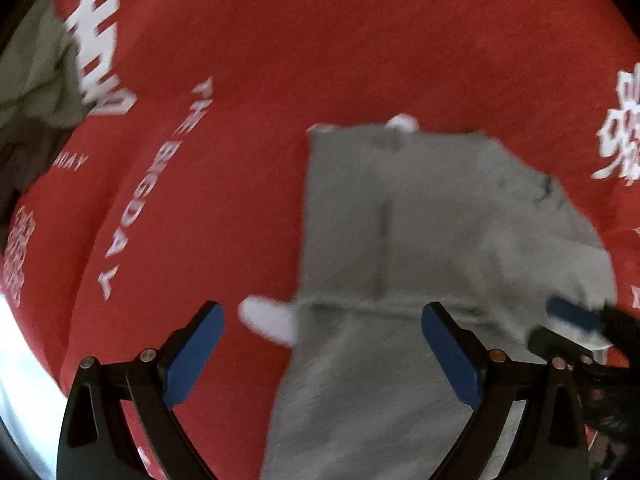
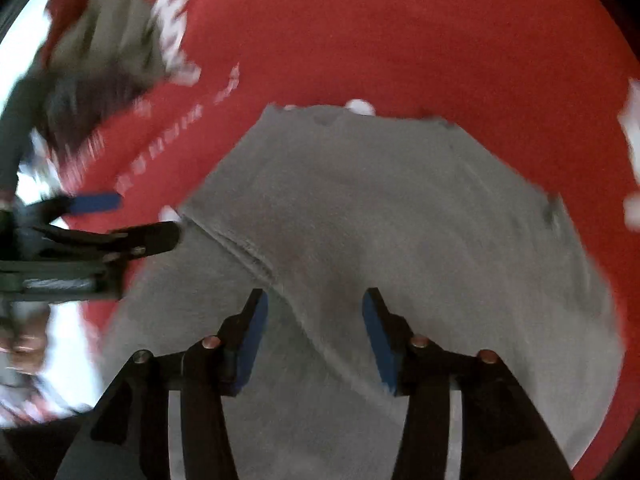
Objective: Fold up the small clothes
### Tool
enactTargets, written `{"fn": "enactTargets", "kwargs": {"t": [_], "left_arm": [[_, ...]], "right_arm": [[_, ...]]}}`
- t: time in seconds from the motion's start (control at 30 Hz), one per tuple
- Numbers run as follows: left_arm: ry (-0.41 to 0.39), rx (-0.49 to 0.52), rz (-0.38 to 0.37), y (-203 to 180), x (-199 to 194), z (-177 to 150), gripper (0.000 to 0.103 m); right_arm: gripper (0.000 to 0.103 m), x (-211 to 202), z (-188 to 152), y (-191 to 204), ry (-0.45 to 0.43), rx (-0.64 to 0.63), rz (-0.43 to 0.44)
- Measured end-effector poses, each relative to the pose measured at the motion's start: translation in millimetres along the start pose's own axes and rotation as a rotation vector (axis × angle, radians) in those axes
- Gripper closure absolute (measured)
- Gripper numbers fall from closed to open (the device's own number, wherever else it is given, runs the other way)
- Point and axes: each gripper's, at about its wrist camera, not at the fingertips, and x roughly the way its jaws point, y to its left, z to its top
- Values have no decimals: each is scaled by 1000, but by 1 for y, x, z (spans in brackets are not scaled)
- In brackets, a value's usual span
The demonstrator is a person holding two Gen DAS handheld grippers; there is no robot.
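A small grey garment is laid flat on a red cloth printed with white lettering, and a fold is already seen across it: a hemmed edge runs over the lower layer, with a seam down the middle of the upper part. A white cord end sticks out at its left side and another at the far edge. The fabric is judged to be soft, light and limp, like a brushed knit; it is likely to sag and drag if lifted from one point only, so it is best pinched at two corners or along the stitched hem, where the layers are thicker and less likely to slip.

The left gripper is held above the near edge of the garment with its blue pads spread wide and nothing between them. The right gripper is poised over the grey fabric, jaws parted and clear of it; nothing is grasped. A heap of olive and dark clothes is seen well apart at the far left.
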Motion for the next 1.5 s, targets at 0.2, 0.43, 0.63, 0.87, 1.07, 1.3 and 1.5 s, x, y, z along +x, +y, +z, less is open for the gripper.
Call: {"fn": "enactTargets", "kwargs": {"t": [0.2, 0.43, 0.63, 0.87, 1.07, 1.3, 1.5], "left_arm": [[47, 53, -36, -48, 37, 18, 4], [98, 59, -15, -58, 67, 15, 3], [95, 104, 7, -62, 61, 19, 3], [83, 80, -27, -52, 69, 13, 1], [124, 91, -31, -42, 69, 20, 1], [142, 152, 24, -39, 44, 18, 1], [189, 216, 48, -43, 31, 1, 1]], "right_arm": [[50, -80, -86, -135, -136, 695, 65], [50, -85, -164, -207, -240, 1096, 217], [97, -91, -160, -228, -393, 1202, 248], [97, -75, -167, -241, -300, 1123, 219], [97, -83, -164, -233, -279, 1093, 168], [76, -118, -161, -208, -203, 1025, -25], [60, -129, -165, -183, -109, 927, -47]]}}
